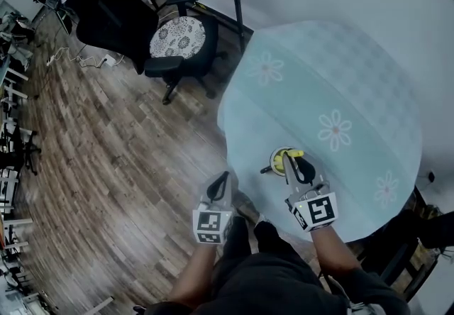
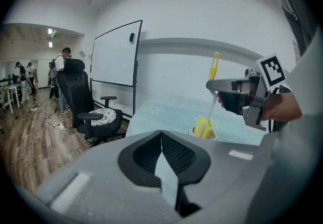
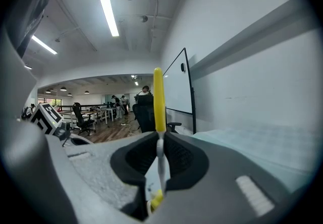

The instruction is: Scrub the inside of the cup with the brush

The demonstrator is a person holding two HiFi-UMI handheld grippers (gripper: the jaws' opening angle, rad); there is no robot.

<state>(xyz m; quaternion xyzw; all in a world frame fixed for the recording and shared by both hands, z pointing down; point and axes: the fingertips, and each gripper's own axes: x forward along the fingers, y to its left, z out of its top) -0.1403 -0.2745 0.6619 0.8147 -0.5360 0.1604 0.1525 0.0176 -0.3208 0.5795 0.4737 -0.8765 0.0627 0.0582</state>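
My right gripper (image 1: 301, 169) is clamped on the thin white stem of the brush (image 3: 159, 98). The brush stands upright, with its yellow sponge head dipped into the cup (image 1: 274, 162) just beneath the gripper. The cup sits near the front edge of the round counter (image 1: 340, 72), whose pale blue top is printed with daisies. My left gripper (image 1: 221, 183) hangs just off that edge over the wood floor (image 1: 106, 150), its ribbed black jaws pressed together on nothing. The brush's upper end is smooth yellow plastic. The cup is mostly hidden behind my gripper. It looks pale and may have a small side handle.
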